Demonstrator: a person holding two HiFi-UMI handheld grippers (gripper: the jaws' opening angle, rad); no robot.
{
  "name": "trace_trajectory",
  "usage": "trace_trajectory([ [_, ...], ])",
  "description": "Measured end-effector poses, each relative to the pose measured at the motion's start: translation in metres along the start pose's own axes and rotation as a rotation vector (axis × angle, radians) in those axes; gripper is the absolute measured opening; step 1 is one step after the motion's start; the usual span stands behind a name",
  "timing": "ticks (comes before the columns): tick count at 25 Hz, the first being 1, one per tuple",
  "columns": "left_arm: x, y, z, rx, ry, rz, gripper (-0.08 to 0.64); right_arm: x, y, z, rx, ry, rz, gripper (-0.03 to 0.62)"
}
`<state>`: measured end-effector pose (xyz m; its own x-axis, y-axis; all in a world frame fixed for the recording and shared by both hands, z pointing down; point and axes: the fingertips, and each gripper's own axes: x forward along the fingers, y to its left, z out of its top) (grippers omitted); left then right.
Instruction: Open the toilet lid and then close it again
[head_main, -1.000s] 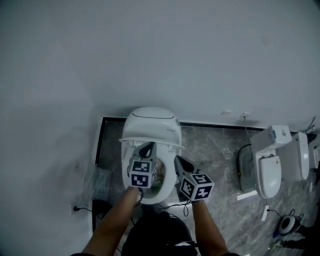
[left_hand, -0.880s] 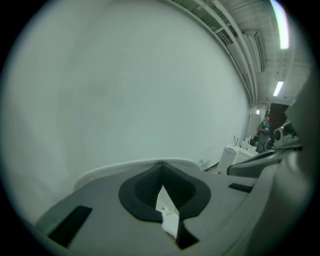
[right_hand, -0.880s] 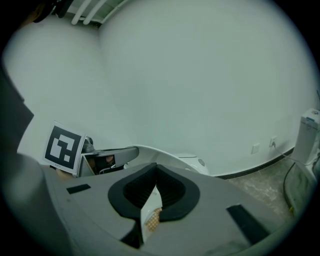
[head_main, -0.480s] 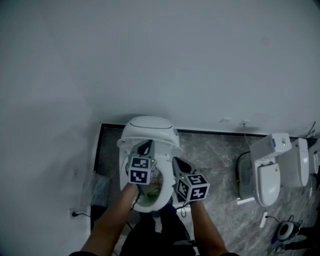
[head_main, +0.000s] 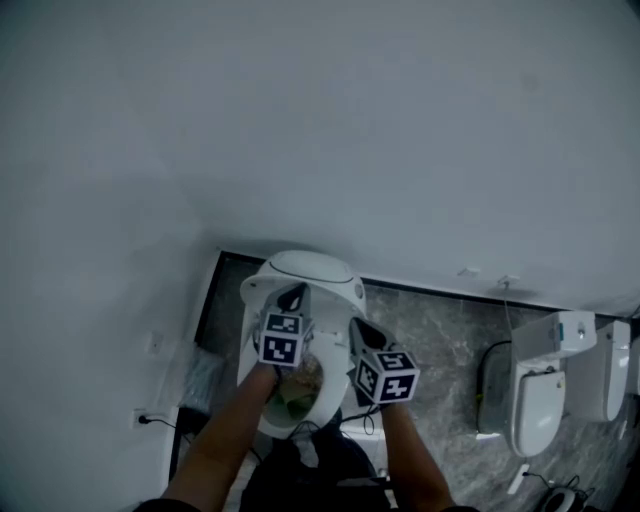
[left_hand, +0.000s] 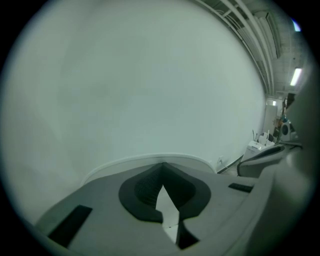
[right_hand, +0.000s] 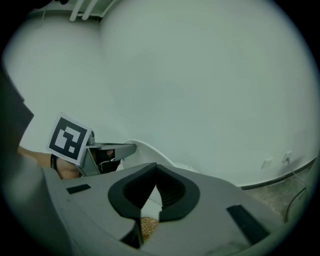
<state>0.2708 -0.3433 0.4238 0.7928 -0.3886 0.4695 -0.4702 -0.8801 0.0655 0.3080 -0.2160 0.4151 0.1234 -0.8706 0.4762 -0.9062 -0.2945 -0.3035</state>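
Standing off to the side here, so going left to right. There's a wall socket (head_main: 139, 418) low on the white wall with a cord plugged in, then the toilet (head_main: 247, 365) itself, sitting against the wall at the left end of the grey marbled floor (head_main: 440, 330).

The toilet lid (head_main: 305, 272) looks like it's already up, leaning back toward the wall. The bowl is exposed, with something brownish-green (head_main: 295, 388) down in it that I can't identify. So my read is the opening half is done and the closing half is what's left.

The left gripper (head_main: 293, 297) hangs over the bowl, pointing at the raised lid. Its jaws are pressed together with nothing between them, just bare wall and the lid's curved top edge beyond the tips. The right gripper (head_main: 360, 328) sits just beside it, same deal: jaws together, empty, not touching the lid as far as I can see.

Further right, well apart, a couple of spare toilets (head_main: 538, 395) stand along the wall.

As for writing, there's nothing readable. No brand shows on the toilet, only the black-and-white square markers on the left cube (head_main: 281, 340) and the right cube (head_main: 386, 376).
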Motion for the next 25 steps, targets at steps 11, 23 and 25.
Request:
trace_trajectory([
  [11,0.027,0.024,0.008,-0.009,0.018,0.083,0.009,0.019,-0.019,0.008,-0.008,0.027,0.053,0.011],
  [23,0.003,0.018,0.003,-0.017,0.035,0.131,0.009,0.023,-0.017,0.017,-0.029,0.018,0.127,0.011],
  [25,-0.01,0.015,0.002,-0.024,0.029,0.129,0.009,0.019,-0.013,0.021,-0.037,0.005,0.136,0.011],
])
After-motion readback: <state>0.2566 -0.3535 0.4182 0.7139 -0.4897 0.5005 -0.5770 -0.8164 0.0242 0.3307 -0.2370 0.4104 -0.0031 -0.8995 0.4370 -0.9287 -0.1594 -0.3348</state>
